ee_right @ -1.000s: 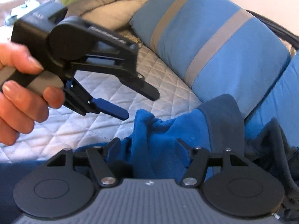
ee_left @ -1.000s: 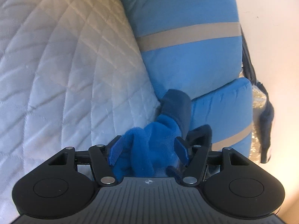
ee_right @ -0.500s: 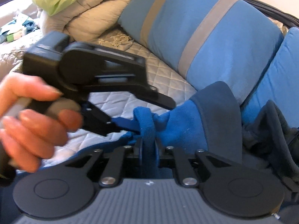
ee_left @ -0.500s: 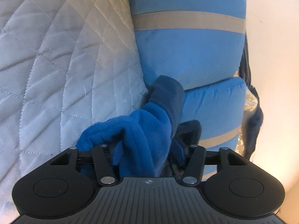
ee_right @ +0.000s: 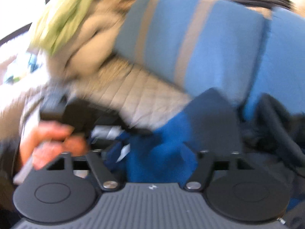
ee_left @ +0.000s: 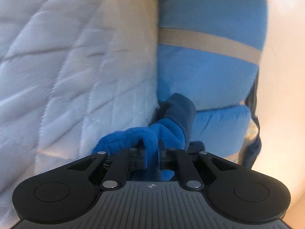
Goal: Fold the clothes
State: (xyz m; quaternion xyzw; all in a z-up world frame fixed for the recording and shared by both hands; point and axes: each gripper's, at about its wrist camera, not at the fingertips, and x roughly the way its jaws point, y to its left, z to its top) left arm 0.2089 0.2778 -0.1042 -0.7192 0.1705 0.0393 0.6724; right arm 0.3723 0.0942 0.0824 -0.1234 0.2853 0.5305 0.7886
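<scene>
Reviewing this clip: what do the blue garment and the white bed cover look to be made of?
Blue garment: probably fleece, with a matte, fuzzy nap and thick soft folds; its dark cuff looks smoother. White bed cover: quilted fabric with a slight sheen, judging by its stitched diamond pattern and puffed panels.

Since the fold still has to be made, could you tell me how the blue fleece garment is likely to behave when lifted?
The blue fleece garment will probably go floppy: it already bunches where the left gripper pinches it. Its thick pile should grip rather than slip. The unheld part with the dark cuff will likely sag.
</scene>
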